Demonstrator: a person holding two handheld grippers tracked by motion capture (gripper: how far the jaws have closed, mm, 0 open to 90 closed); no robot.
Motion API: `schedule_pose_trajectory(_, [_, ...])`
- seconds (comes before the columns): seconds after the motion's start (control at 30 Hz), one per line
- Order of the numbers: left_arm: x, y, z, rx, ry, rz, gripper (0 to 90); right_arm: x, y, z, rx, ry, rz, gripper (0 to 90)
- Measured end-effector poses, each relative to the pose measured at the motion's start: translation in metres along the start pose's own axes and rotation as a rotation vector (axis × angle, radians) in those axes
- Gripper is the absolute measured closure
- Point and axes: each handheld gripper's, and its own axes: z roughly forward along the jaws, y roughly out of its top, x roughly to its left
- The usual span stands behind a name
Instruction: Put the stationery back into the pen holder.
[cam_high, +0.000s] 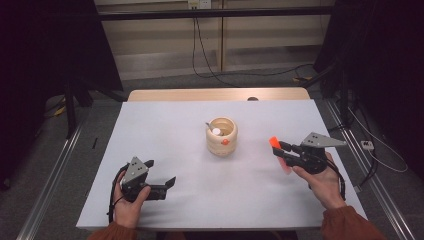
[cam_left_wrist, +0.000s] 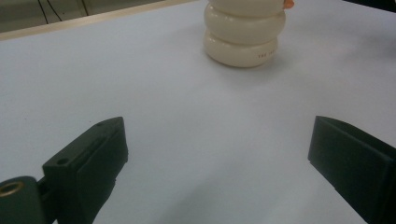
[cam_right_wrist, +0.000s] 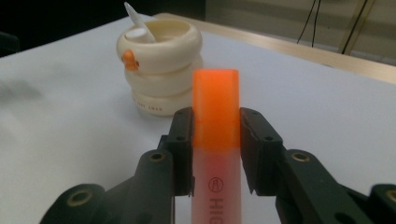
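A cream ringed pen holder (cam_high: 221, 135) stands at the middle of the white table (cam_high: 165, 125), with a white item and a small orange knob showing at its rim. My right gripper (cam_high: 281, 150) hovers to its right, shut on an orange highlighter (cam_high: 276, 146) whose orange cap points toward the holder. In the right gripper view the highlighter (cam_right_wrist: 215, 140) sits squeezed between the two black pads, the holder (cam_right_wrist: 159, 65) beyond it. My left gripper (cam_high: 170, 182) rests at the table's front left, open, with nothing between its jaws. Its own view has the holder (cam_left_wrist: 243, 32) far ahead.
The table's wooden far edge (cam_high: 215, 94) borders a floor with cables. Metal rails run along both sides of the table. Dark stands rise at the back left and right.
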Motion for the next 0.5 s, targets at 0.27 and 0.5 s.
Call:
schedule_pose_trajectory(0.27, [0.0,0.0,0.0,-0.008,0.001,-0.011,4.6,0.009,0.016,0.021,-0.051,0.03,-0.015,66.9])
schedule_pose_trajectory(0.5, [0.0,0.0,-0.001,-0.007,-0.001,-0.002,4.6,0.015,0.028,0.037,-0.078,0.043,-0.016,66.9])
